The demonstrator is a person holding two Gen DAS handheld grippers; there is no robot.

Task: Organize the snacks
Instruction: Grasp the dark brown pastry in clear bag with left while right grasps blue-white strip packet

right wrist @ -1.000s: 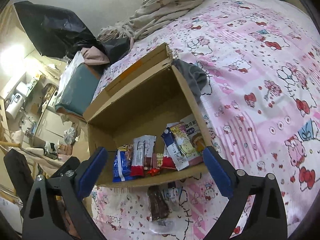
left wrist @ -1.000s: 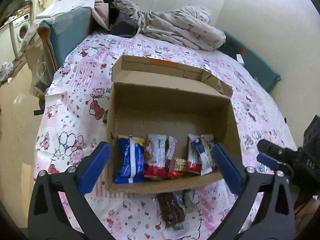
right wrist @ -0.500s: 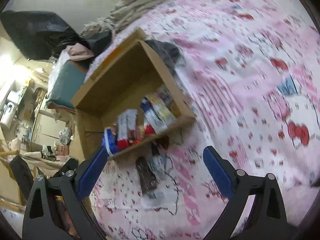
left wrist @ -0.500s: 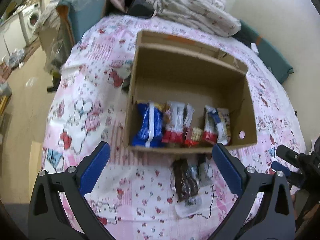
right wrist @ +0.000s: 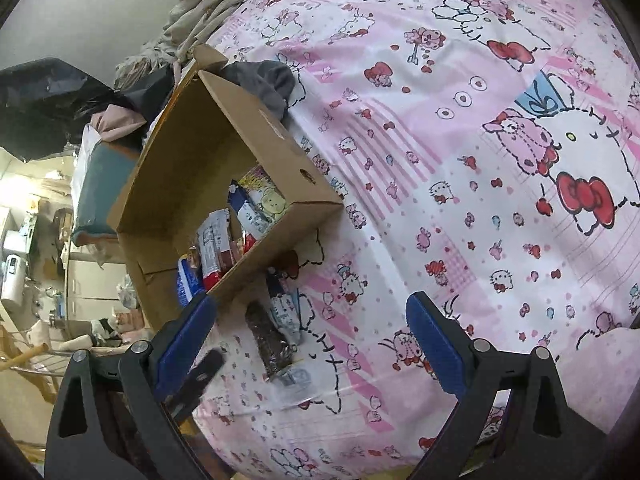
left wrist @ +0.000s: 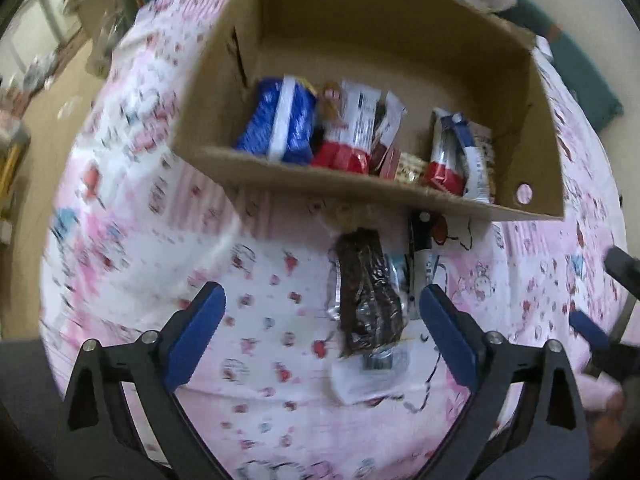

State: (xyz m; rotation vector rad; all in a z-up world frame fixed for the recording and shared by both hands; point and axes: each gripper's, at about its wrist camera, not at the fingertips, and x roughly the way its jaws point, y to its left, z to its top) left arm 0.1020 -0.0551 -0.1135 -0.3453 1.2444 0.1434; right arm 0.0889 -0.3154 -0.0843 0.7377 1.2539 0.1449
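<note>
An open cardboard box (left wrist: 372, 190) lies on a pink cartoon-print bedsheet (left wrist: 256, 320). Inside stand several snack packets: a blue one (left wrist: 280, 120), red-and-white ones (left wrist: 352, 132) and one more at the right (left wrist: 460, 156). A dark brown snack bar in clear wrap (left wrist: 366, 296) and a clear packet (left wrist: 420, 256) lie on the sheet in front of the box. My left gripper (left wrist: 320, 312) is open and empty, low over the sheet, with the brown bar between its fingers. My right gripper (right wrist: 312, 320) is open and empty; the box (right wrist: 224, 152) and brown bar (right wrist: 270, 340) show at its left.
A crumpled blanket (right wrist: 200, 28) and dark clothes (right wrist: 268, 80) lie behind the box. A teal cushion (left wrist: 580, 76) sits at the far right edge of the bed. The floor and furniture (right wrist: 36, 240) lie off the bed's left side. The right gripper (left wrist: 616, 300) shows at the left view's right edge.
My left gripper has moved down and forward toward the brown bar in front of the box. My right gripper has swung right and tilted, so the box now sits at its left.
</note>
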